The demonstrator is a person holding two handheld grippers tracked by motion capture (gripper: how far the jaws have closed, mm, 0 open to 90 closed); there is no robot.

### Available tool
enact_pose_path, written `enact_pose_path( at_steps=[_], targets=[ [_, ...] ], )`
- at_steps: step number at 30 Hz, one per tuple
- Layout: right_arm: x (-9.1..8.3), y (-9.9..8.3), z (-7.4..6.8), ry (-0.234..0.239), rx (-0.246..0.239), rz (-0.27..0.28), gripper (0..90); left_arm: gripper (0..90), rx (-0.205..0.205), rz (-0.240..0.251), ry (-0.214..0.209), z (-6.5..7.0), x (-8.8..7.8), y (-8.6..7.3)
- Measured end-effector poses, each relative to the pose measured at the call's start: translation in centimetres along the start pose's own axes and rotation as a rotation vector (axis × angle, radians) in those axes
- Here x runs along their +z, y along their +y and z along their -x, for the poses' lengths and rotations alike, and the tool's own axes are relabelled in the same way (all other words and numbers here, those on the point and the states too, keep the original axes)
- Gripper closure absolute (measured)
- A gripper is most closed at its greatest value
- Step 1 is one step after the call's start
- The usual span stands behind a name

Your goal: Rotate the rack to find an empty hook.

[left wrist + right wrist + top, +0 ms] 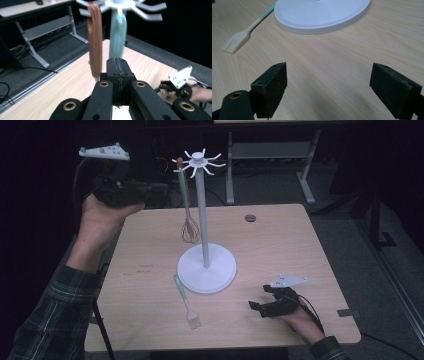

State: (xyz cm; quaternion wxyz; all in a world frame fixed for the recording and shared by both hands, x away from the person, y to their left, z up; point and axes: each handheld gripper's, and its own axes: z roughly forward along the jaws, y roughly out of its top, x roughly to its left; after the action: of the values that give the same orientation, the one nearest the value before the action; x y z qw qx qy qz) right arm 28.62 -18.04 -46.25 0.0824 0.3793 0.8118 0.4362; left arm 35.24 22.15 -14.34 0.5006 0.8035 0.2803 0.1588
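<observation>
A white hook stand (202,160) rises on a pole from a round base (206,268) at mid-table. A whisk (189,222) hangs from one of its left hooks. A mint-handled brush (186,301) lies flat on the table in front of the base. My left gripper (162,194) is raised left of the hooks, shut with nothing in it. Just past its pressed-together jaws (117,67) are a blurred brown handle (95,45) and a mint shaft (117,37). My right gripper (260,299) rests low on the table's near right, open and empty (329,82).
The wooden table (280,245) has a small dark round port (250,217) near its far edge. Metal table legs (230,170) stand on the dark floor behind. The base's rim (322,15) and the brush's bristles (233,45) lie ahead of the right jaws.
</observation>
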Motion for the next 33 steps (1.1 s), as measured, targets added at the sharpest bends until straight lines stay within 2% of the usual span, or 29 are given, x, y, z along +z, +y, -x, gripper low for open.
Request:
enact_pose_path(
  at_steps=[1,3,4,5,6,7,8,9,10,11,13,14,15,16,17,20,31,32,33],
  targets=[
    [0.0,0.0,0.0,0.0,0.0,0.0,14.5,89.7,0.0,0.0,0.0,0.0,0.0,0.0],
    [0.0,0.0,0.0,0.0,-0.001,-0.003,14.5,89.7,0.003,-0.007,-0.006,0.1,0.0,-1.0],
    [0.1,0.0,0.0,-0.001,0.001,-0.005,14.6,89.7,0.001,-0.017,-0.012,0.3,0.2,-2.0],
    [0.1,0.0,0.0,-0.001,0.001,-0.005,14.6,89.8,0.001,-0.017,-0.012,0.3,0.2,-2.0],
    [0.1,-0.1,0.1,-0.002,-0.008,-0.006,14.5,89.7,0.002,-0.021,-0.019,0.4,0.3,-3.1],
    [0.1,-0.1,0.1,-0.002,-0.007,-0.006,14.5,89.7,0.002,-0.021,-0.019,0.4,0.3,-3.1],
    [0.1,-0.1,0.1,-0.001,-0.007,-0.006,14.5,89.7,0.002,-0.026,-0.017,0.6,0.5,-4.3],
    [0.1,-0.1,0.1,-0.001,-0.007,-0.006,14.5,89.7,0.002,-0.026,-0.017,0.6,0.5,-4.3],
    [0.1,-0.1,0.0,-0.002,-0.002,-0.008,14.5,89.7,-0.002,-0.042,-0.022,0.7,0.8,-5.4],
    [0.1,-0.1,0.0,-0.002,-0.002,-0.008,14.5,89.7,-0.002,-0.042,-0.022,0.7,0.8,-5.4],
    [0.2,-0.1,0.1,-0.002,-0.009,-0.008,14.6,89.7,-0.004,-0.059,-0.019,0.8,1.1,-6.5],
    [0.2,-0.1,0.1,-0.002,-0.01,-0.009,14.6,89.7,-0.01,-0.071,-0.024,0.9,1.4,-7.6],
    [0.2,-0.1,0.1,-0.002,-0.01,-0.009,14.6,89.7,-0.01,-0.071,-0.024,0.9,1.4,-7.6],
    [0.3,-0.1,0.0,-0.002,-0.006,-0.012,14.6,89.7,0.003,-0.084,-0.022,1.0,1.6,-8.6],
    [0.3,-0.1,0.0,-0.002,-0.008,-0.013,14.5,89.7,0.003,-0.084,-0.022,1.0,1.6,-8.6],
    [0.4,-0.1,0.0,-0.003,-0.01,-0.015,14.5,89.7,0.007,-0.096,-0.012,1.5,2.2,-10.5],
    [0.4,-0.1,0.0,-0.005,-0.014,-0.016,14.5,89.8,-0.052,-0.148,-0.031,2.2,4.6,-17.0],
    [0.4,-0.1,0.0,-0.004,-0.013,-0.016,14.5,89.8,-0.064,-0.149,-0.038,2.3,5.0,-18.1],
    [0.4,-0.1,0.0,-0.004,-0.013,-0.016,14.5,89.8,-0.064,-0.149,-0.038,2.3,5.0,-18.1]
  ],
)
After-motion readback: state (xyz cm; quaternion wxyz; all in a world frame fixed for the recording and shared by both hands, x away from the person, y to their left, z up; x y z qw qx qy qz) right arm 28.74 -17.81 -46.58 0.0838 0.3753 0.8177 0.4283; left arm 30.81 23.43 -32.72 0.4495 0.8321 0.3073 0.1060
